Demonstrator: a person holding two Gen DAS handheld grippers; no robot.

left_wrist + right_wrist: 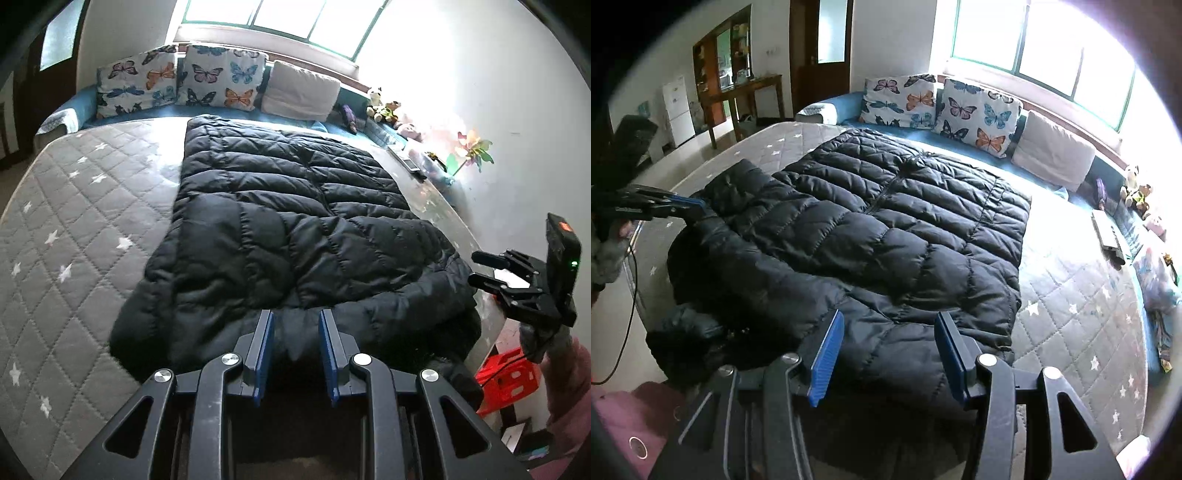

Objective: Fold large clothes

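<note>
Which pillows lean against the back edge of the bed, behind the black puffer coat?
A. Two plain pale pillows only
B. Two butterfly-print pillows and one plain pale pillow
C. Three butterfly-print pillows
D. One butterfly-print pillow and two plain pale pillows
B: in the right wrist view, two butterfly-print pillows stand side by side with one plain pale pillow to their right, beyond the black puffer coat.

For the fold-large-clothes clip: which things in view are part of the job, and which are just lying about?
Part of the job:
black puffer jacket
left gripper, open
right gripper, open
quilted mattress, the work surface

Lying about:
butterfly pillows
plain pillow
stuffed toys
pinwheel
red crate
</note>
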